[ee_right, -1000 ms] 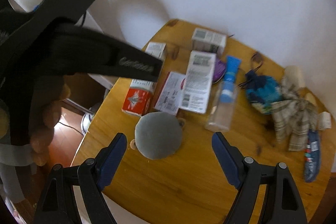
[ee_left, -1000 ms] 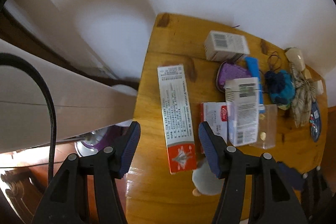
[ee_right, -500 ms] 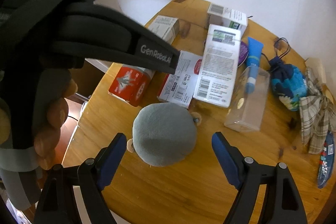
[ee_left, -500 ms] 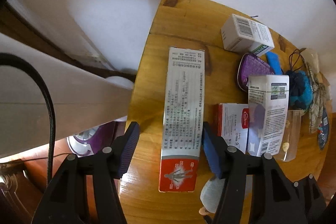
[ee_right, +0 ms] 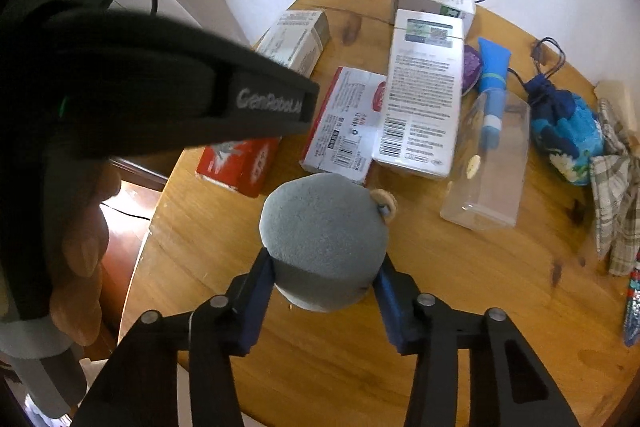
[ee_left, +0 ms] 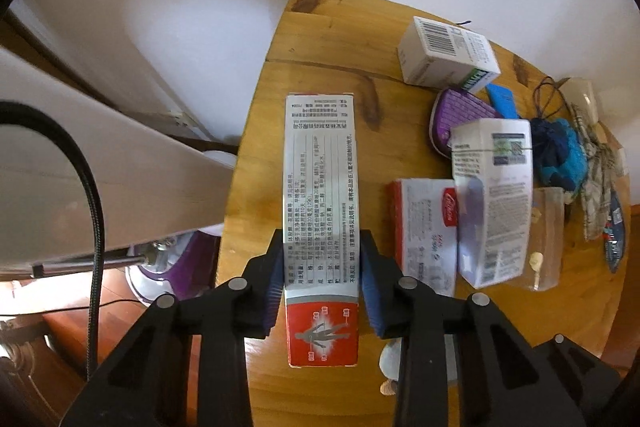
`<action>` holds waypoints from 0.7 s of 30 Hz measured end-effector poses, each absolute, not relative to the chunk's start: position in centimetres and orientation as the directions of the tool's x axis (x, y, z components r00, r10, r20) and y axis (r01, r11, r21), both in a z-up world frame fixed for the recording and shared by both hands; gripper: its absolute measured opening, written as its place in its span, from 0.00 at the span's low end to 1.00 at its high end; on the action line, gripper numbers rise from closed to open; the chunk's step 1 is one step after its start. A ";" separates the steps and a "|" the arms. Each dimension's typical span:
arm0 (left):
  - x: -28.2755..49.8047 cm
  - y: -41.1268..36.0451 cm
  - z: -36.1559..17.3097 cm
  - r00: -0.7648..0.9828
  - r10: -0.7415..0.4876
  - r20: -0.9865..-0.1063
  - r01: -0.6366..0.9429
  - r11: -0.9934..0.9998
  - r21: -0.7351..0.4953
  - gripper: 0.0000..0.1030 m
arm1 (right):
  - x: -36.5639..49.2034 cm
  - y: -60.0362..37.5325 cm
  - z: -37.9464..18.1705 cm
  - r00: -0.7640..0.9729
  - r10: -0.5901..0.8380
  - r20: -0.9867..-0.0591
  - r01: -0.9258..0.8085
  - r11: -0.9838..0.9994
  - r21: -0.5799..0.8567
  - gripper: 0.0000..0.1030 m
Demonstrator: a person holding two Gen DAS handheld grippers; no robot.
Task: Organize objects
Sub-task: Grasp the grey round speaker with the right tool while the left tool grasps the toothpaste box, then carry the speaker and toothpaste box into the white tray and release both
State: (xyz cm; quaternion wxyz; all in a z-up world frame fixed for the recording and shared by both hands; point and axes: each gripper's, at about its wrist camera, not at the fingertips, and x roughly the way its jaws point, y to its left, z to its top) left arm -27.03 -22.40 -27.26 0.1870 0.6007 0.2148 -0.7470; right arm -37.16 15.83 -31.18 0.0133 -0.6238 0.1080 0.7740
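A long white box with a red end lies lengthwise on the round wooden table. My left gripper is shut on it, one blue pad against each long side. In the right wrist view the same box shows partly behind the left tool's black body. A grey plush ball with a small tan tag sits near the table's front edge, and my right gripper is shut on its lower half.
Past the ball lie a red-and-white flat box, a tall white box, a clear plastic case, a blue tube and a blue drawstring pouch. A small white carton and purple pad sit farther back. A hand holds the left tool.
Both grippers have come down closer to the table and gone from open to shut: the left on the long box, the right on the grey plush ball.
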 end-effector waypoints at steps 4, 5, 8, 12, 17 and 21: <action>-26.1 -21.9 -25.9 -0.233 -0.004 -0.972 0.541 -0.832 -0.126 0.36 | -36.1 16.4 -30.0 -0.241 -0.119 -0.963 -0.187 -0.968 0.166 0.45; -25.8 -21.8 -25.4 -0.241 0.002 -0.970 0.541 -0.830 -0.136 0.36 | -35.7 16.6 -29.5 -0.249 -0.119 -0.961 -0.198 -0.965 0.171 0.45; -24.7 -21.2 -23.4 -0.268 0.015 -0.963 0.538 -0.827 -0.163 0.36 | -34.2 17.1 -27.9 -0.280 -0.118 -0.953 -0.233 -0.954 0.187 0.45; -22.5 -19.4 -20.5 -0.288 0.006 -0.958 0.520 -0.839 -0.161 0.36 | -31.9 17.0 -25.5 -0.321 -0.109 -0.941 -0.269 -0.942 0.201 0.45; -21.4 -20.2 -16.2 -0.326 -0.023 -0.945 0.497 -0.855 -0.151 0.36 | -29.1 17.4 -21.4 -0.382 -0.076 -0.921 -0.321 -0.924 0.209 0.45; -18.0 -19.8 -12.7 -0.377 -0.027 -0.926 0.482 -0.859 -0.171 0.36 | -26.4 18.5 -17.4 -0.432 -0.026 -0.902 -0.374 -0.904 0.205 0.45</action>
